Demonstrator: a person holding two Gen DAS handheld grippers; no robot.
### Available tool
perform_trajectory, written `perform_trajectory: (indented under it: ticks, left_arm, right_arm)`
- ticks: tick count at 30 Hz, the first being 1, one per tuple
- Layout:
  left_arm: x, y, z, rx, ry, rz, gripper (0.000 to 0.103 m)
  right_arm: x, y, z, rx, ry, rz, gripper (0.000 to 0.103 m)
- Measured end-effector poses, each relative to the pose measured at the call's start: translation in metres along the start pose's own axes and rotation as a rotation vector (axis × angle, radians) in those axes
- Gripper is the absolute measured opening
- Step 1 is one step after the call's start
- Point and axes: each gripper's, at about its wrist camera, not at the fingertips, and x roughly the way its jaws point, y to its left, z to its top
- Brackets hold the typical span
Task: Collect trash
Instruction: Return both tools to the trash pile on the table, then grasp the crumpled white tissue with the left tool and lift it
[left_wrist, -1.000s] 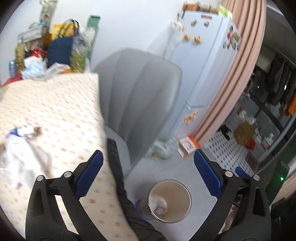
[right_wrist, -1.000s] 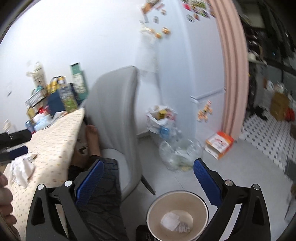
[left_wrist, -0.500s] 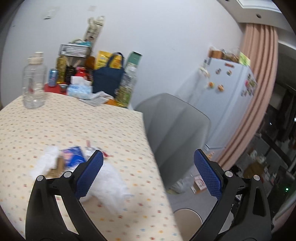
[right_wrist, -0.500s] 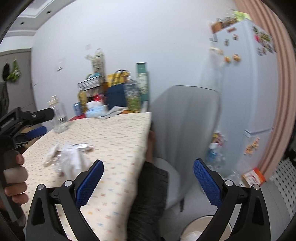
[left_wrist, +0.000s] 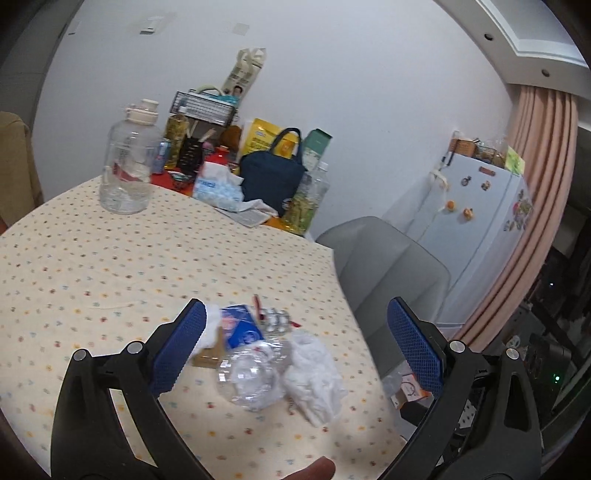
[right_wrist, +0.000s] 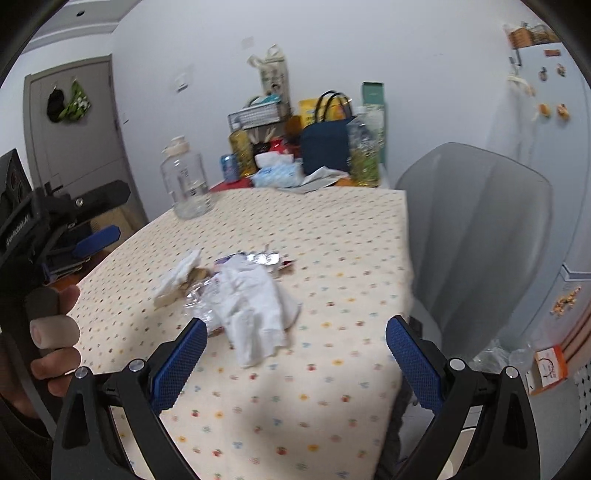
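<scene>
Both hand-held grippers, left (left_wrist: 295, 347) and right (right_wrist: 294, 349), gape empty above crumpled trash (right_wrist: 255, 295); jar (left_wrist: 127, 162) near-empty.

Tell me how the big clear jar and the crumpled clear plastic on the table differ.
The clear jar stands upright and keeps its shape; the crumpled clear plastic lies squashed flat. The jar has a pale lid; the plastic has none. The jar stands apart at the far end; the plastic touches a white tissue. Both are see-through.

Bench (left_wrist: 92, 266): matt printed cloth cover. Crumpled tissue (left_wrist: 314, 376): soft white paper. Clear wrapper (left_wrist: 247, 376): glossy, probably thin plastic. Blister pack (left_wrist: 275, 319): shiny foil. Left hand-held gripper (left_wrist: 295, 354) pads (left_wrist: 181, 347): blue textured rubber-like; arms matt black plastic.
</scene>
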Motion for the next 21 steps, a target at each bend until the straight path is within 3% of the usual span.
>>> perform_trajectory:
  ticks: [7, 12, 21]
  left_arm:
    - [-0.01, 0.043, -0.003, -0.029, 0.036, 0.014, 0.097]
    - [-0.016, 0.07, -0.008, 0.002, 0.06, 0.078, 0.097]
    - [0.003, 0.103, -0.023, -0.036, 0.208, 0.119, 0.097]
  right_arm:
    - [0.033, 0.035, 0.0, -0.05, 0.071, 0.054, 0.092]
    - [0.05, 0.044, -0.004, -0.067, 0.13, 0.047, 0.085]
    - [0.077, 0.042, -0.008, -0.067, 0.182, -0.009, 0.083]
